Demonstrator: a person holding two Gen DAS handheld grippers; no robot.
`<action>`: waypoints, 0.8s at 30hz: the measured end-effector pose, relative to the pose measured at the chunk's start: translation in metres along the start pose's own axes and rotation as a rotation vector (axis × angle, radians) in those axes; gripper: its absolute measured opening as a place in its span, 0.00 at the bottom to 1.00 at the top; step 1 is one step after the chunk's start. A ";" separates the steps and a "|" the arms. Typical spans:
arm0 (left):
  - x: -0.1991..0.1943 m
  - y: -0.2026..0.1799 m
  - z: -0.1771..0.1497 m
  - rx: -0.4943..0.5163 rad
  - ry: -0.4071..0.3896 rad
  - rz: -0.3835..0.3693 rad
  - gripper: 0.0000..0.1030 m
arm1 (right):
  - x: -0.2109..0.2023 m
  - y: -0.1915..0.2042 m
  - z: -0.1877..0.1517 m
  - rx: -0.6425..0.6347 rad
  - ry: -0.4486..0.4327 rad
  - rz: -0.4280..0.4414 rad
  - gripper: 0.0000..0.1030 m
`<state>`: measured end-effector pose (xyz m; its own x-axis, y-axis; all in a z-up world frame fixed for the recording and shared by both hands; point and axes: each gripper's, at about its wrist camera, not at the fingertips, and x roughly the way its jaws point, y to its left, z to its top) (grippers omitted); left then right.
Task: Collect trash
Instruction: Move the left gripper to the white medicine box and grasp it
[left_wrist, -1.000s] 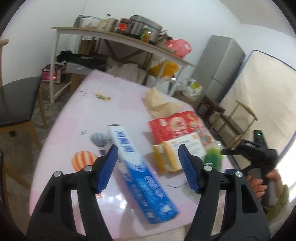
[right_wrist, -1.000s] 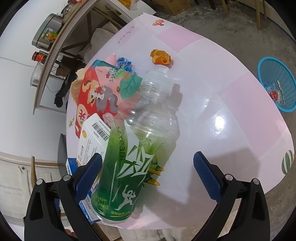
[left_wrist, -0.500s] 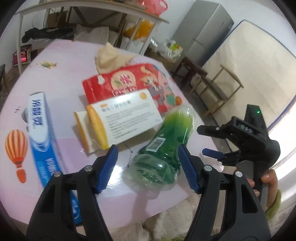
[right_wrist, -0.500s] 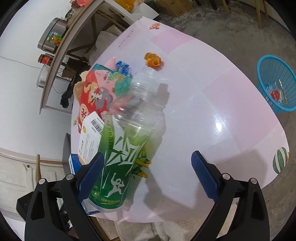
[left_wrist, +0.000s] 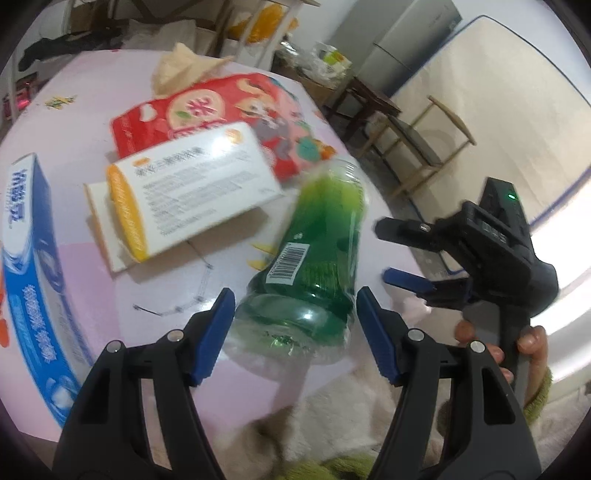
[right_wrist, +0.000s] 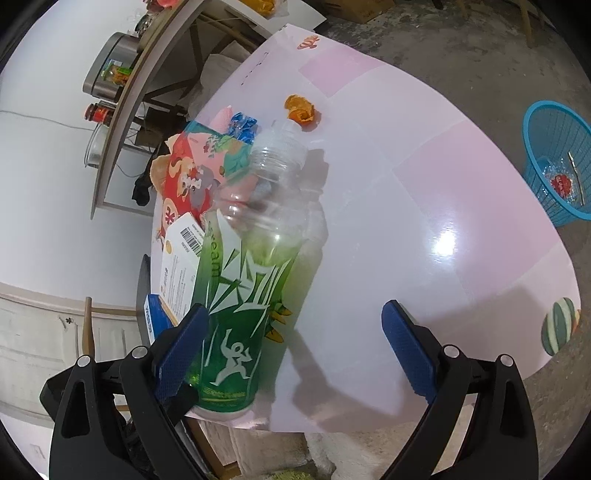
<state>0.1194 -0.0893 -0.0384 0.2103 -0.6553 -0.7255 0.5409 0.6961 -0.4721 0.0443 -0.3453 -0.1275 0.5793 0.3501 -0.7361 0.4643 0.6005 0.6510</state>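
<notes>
Pink table, cluttered — both tools aimed at one empty bottle.

Lying on its side at the near edge of the table (right_wrist: 461, 192), the green bottle (left_wrist: 314, 258) has its base toward me and its open neck pointing away. My left gripper (left_wrist: 295, 328) stands spread, one pad on each side of the bottle's base, neither pressing that I can see. My right gripper (right_wrist: 291, 354) is spread wide too, and holds nothing, with the bottle by one pad. Left of the bottle lie a white box (left_wrist: 192, 192) and a red packet (left_wrist: 207, 107). The risk, as I judge it — a round bottle this close to the edge could roll or skid off if one pad nudges it first, and two tools converging could knock each other.
</notes>
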 end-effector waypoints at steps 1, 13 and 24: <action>0.000 -0.005 -0.003 0.010 0.007 -0.022 0.63 | -0.002 -0.001 0.000 0.000 -0.005 -0.001 0.90; -0.035 -0.009 0.016 0.204 -0.112 0.138 0.72 | -0.001 -0.003 0.001 -0.028 -0.001 -0.027 0.90; 0.017 0.002 0.067 0.557 0.082 0.411 0.82 | 0.000 -0.013 0.020 -0.068 0.018 0.050 0.90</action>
<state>0.1785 -0.1183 -0.0182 0.4372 -0.3316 -0.8360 0.7725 0.6145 0.1602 0.0513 -0.3675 -0.1326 0.5883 0.3934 -0.7065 0.3879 0.6293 0.6734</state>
